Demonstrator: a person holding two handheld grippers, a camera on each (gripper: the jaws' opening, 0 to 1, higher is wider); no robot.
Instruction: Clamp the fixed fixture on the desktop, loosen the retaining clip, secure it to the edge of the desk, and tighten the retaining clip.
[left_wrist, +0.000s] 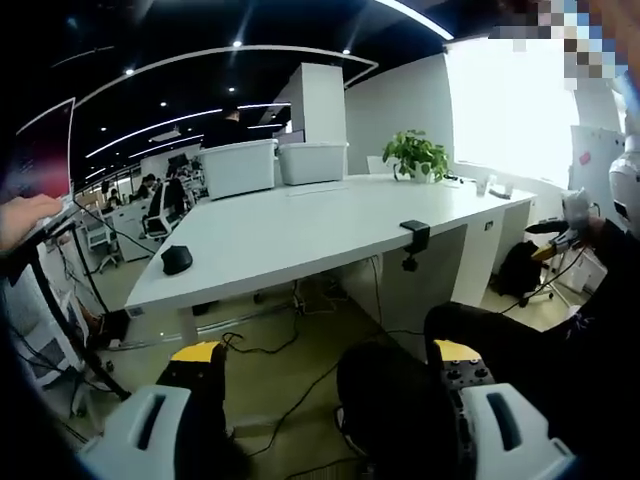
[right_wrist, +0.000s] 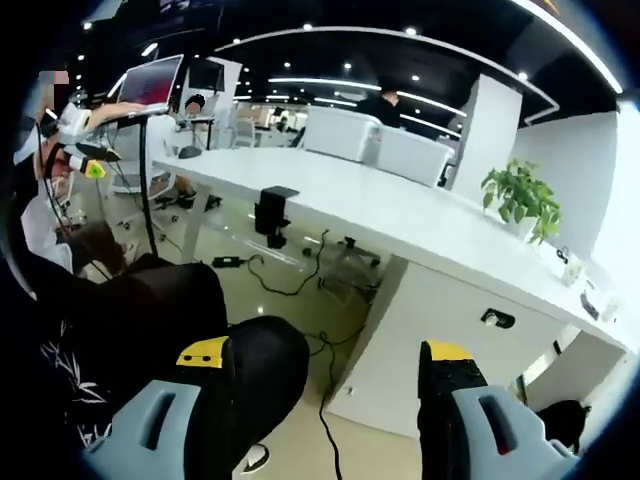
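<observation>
A black clamp fixture grips the near edge of the white desk, its screw knob hanging below the top. In the right gripper view the same black clamp fixture sits on the edge of the white desk, left of centre. My left gripper is held low and well back from the desk, open, nothing between its yellow-tipped jaws. My right gripper is likewise far from the clamp and open. A dark-trousered knee rises between the left jaws.
A black rounded object lies near the desk's left corner. Two white bins and a potted plant stand at the far side. Cables run over the floor. A person in dark clothes sits at the right.
</observation>
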